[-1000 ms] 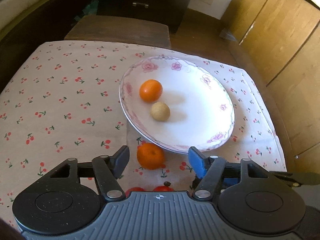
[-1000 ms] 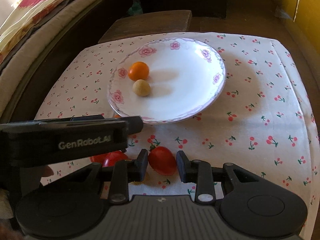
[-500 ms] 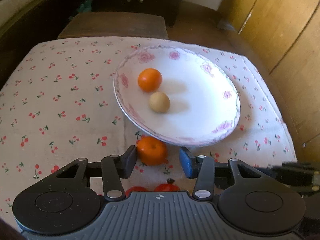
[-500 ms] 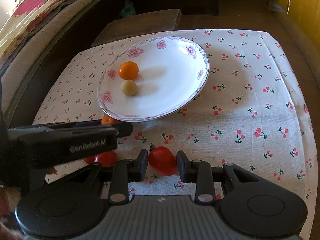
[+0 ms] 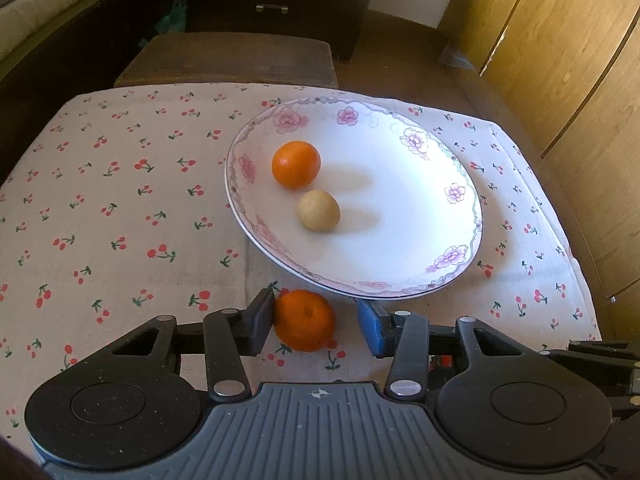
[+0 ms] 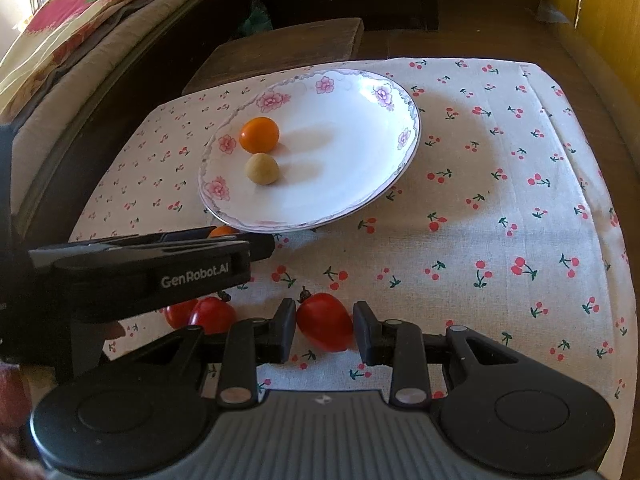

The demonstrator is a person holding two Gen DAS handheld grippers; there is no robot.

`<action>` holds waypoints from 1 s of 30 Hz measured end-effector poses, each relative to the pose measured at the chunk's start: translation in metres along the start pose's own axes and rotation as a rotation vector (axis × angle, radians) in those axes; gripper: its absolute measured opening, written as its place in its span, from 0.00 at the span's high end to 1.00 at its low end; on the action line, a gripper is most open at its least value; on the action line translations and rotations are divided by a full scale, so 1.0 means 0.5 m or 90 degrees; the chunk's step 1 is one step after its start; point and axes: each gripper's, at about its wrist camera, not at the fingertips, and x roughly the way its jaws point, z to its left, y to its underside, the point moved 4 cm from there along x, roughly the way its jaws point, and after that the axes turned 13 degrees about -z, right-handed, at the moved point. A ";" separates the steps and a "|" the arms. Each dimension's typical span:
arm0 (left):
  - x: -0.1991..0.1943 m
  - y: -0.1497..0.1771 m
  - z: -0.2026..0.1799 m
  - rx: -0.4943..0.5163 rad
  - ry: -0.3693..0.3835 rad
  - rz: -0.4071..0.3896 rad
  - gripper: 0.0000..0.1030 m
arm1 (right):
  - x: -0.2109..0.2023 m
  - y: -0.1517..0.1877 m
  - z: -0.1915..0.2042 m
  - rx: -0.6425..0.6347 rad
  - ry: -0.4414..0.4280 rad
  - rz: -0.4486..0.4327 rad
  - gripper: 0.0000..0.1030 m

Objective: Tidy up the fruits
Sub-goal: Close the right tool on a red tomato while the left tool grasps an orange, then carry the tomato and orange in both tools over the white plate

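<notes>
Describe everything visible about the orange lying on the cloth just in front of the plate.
The orange is small, round and bright, with a dimpled, slightly glossy peel and a stem dimple facing up. It rests on the cherry-print cloth, just off the plate's rim, not on the plate. It sits between the left gripper's fingers: the black pad touches its side, while the blue pad stands clear. In the right wrist view it is mostly hidden.

plate (image 5: 460, 192): white w/ pink flower rim, on cherry-print cloth
orange on plate (image 5: 296, 164): round, left part of plate
tan fruit (image 5: 319, 211): small, pale, egg-shaped, just beside that orange, nearer cam
loose orange (image 5: 304, 320): on cloth just off plate's near rim
red tomato (image 6: 325, 322): oval, stem at left, on cloth
2 more tomatoes (image 6: 212, 315): on cloth to its left, partly hidden
</notes>
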 end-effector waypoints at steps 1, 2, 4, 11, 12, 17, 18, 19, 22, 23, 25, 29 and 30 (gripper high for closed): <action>-0.002 0.000 0.002 -0.003 0.000 0.000 0.54 | 0.000 -0.001 0.000 0.000 0.001 -0.001 0.68; -0.005 0.002 0.002 -0.004 0.001 0.001 0.57 | 0.000 -0.001 0.002 -0.002 0.003 -0.001 0.68; -0.009 0.005 0.005 -0.001 0.004 0.003 0.60 | 0.000 0.000 0.004 -0.006 0.005 0.000 0.68; -0.033 0.019 0.004 0.002 0.004 0.015 0.61 | -0.011 0.007 0.006 -0.007 0.010 -0.002 0.68; -0.037 0.021 0.005 0.006 0.002 0.015 0.61 | -0.013 0.007 0.006 -0.005 0.010 -0.003 0.68; -0.058 0.020 0.019 -0.001 -0.005 0.010 0.61 | -0.021 0.005 0.010 -0.005 0.008 -0.007 0.68; -0.061 0.019 0.023 -0.004 -0.008 0.010 0.61 | -0.020 0.004 0.011 -0.006 0.008 -0.007 0.68; -0.063 0.018 0.025 -0.005 -0.009 0.009 0.61 | -0.020 0.004 0.013 -0.007 0.009 -0.007 0.68; -0.067 0.017 0.033 -0.012 -0.014 0.009 0.61 | -0.016 0.004 0.015 -0.008 0.008 -0.006 0.68; -0.067 0.015 0.033 -0.012 -0.016 0.009 0.61 | -0.013 0.005 0.015 -0.008 0.009 -0.004 0.68; -0.060 0.016 0.032 -0.007 -0.019 0.015 0.61 | -0.006 0.008 0.016 -0.010 0.008 0.004 0.68; -0.044 0.019 0.033 -0.012 -0.022 0.027 0.60 | -0.001 0.002 0.015 -0.004 0.009 0.000 0.68; -0.043 0.018 0.032 -0.012 -0.022 0.027 0.60 | 0.002 0.002 0.015 -0.006 0.006 0.005 0.68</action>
